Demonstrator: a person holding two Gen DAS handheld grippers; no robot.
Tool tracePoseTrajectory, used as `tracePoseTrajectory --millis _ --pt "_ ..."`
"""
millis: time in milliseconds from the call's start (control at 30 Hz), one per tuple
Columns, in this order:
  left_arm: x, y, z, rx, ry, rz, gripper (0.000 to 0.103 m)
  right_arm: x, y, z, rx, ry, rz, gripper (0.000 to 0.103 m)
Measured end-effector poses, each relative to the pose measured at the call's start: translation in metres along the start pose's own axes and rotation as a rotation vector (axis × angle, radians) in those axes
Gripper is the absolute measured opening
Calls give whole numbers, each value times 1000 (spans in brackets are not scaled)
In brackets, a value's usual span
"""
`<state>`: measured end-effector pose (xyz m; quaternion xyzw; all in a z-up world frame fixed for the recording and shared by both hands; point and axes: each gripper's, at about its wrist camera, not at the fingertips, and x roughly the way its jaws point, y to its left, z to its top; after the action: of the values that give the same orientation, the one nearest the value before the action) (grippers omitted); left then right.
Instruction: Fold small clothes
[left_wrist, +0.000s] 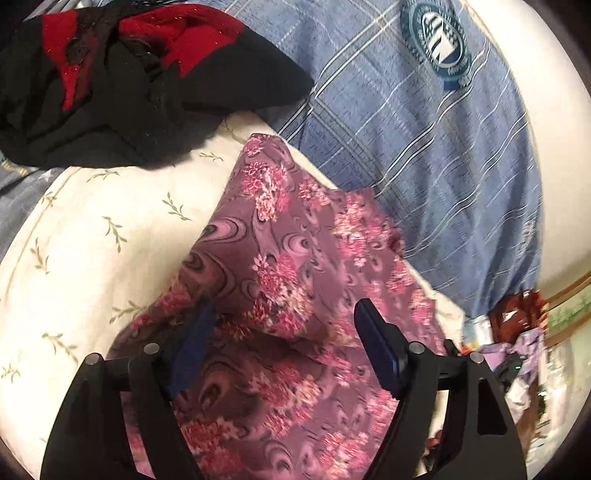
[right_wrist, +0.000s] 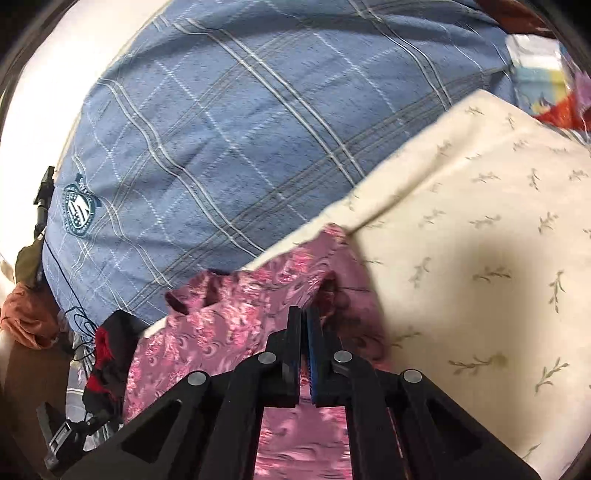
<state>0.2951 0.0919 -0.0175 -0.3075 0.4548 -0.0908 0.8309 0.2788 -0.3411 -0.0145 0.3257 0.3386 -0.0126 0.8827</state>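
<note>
A small purple garment with pink flowers (left_wrist: 288, 258) lies on a cream leaf-print cloth (left_wrist: 92, 236). My left gripper (left_wrist: 284, 314) is open, its two fingers spread wide just above the garment's near part. In the right wrist view the same garment (right_wrist: 229, 325) is bunched up, and my right gripper (right_wrist: 303, 314) is shut on a raised fold of it. The cream cloth (right_wrist: 480, 240) spreads to the right there.
A black and red garment (left_wrist: 122, 81) lies crumpled at the upper left, also seen in the right wrist view (right_wrist: 107, 354). A blue plaid cover with a round crest (left_wrist: 424, 147) spreads beyond. Colourful clutter (left_wrist: 517, 332) sits at the right edge.
</note>
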Motion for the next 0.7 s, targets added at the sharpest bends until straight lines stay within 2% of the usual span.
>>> tracePoseTrajectory --millis 100,200,300,367,400,433,500,567,600,700 --pt "8 4 6 -11 -20 23 77 7 -1 -2 -1 37 -9 3" --pt "12 7 7 -21 -20 16 76 12 -3 -3 75 89 63 13" --pt "15 7 7 -13 -21 26 76 20 -6 -7 107 120 36 44" --pt "12 7 8 -10 -32 18 76 26 -1 -10 72 123 1 43" --pt "11 8 8 -13 -36 17 76 27 5 -9 33 120 -9 36" --pt "8 9 9 -21 -39 17 76 25 12 -7 -10 119 3 3" --pt "8 16 11 -51 -18 19 75 6 20 -2 -42 57 58 4" --pt "10 25 12 -95 20 -2 68 -12 20 2 -61 1 64 4" --pt "8 29 12 -116 31 -17 67 -14 14 2 -64 3 43 4" --pt "-5 32 7 -135 66 -33 66 2 -4 -12 -101 111 -82 4"
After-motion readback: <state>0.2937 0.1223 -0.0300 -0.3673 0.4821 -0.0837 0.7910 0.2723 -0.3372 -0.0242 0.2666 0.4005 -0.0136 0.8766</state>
